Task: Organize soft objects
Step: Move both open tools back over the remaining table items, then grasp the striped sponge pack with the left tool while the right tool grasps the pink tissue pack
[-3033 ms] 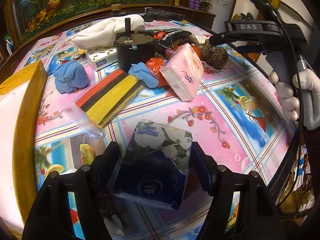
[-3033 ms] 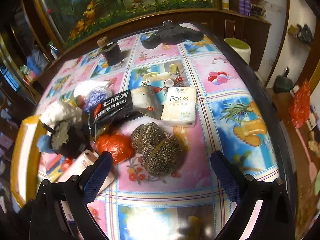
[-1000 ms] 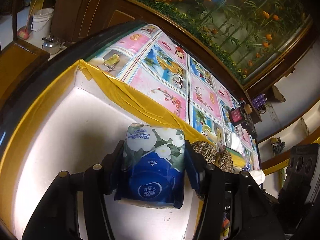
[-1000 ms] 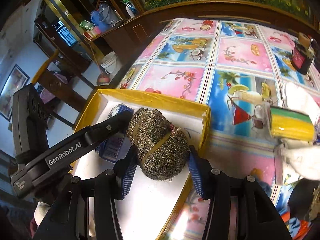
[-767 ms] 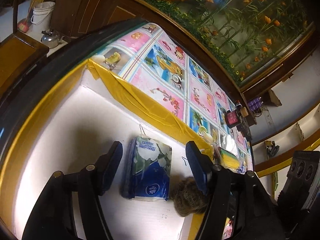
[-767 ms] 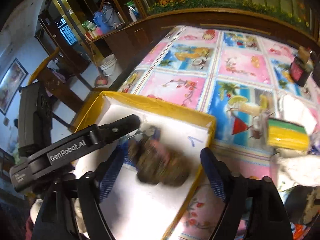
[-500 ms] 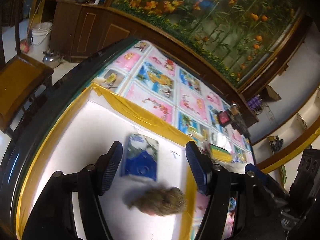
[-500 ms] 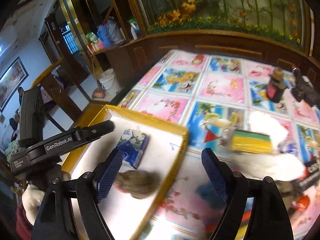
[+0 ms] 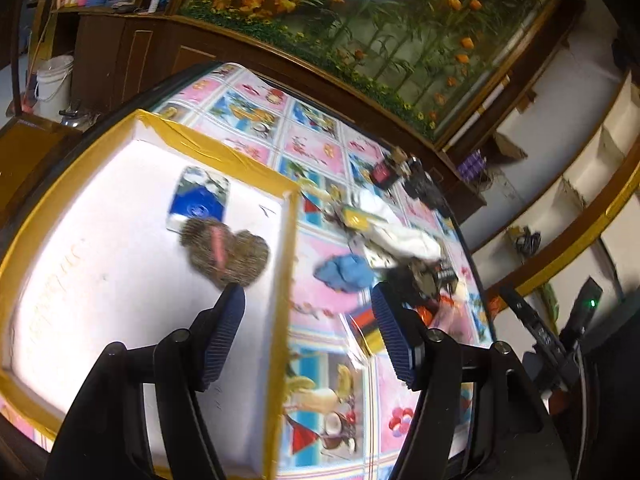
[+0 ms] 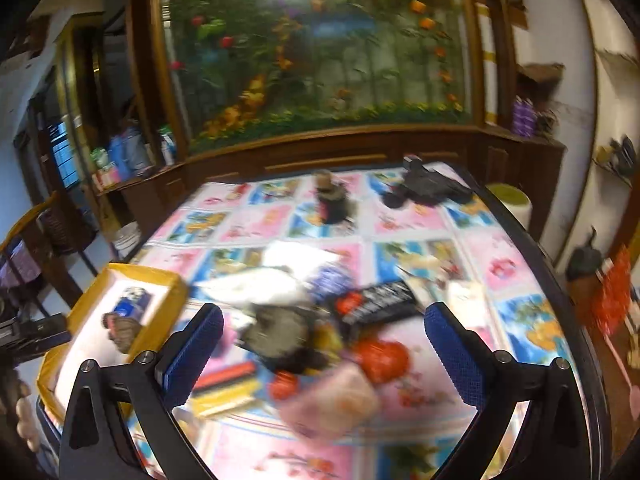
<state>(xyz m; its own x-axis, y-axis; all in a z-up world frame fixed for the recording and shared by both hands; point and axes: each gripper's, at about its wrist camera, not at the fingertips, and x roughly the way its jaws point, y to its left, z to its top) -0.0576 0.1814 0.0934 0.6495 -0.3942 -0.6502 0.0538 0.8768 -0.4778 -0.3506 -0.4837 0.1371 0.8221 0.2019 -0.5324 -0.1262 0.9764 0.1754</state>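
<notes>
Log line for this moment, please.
left gripper: open, empty | right gripper: just opened, empty | box: tissue pack, knitted bundle | pile: on table

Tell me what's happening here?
A person with two handheld grippers is sorting soft items into a yellow-edged box. A blue tissue pack and a brown knitted bundle lie inside. The left gripper and right gripper are open and empty, the right's jaws just widened, facing the table's pile.
</notes>
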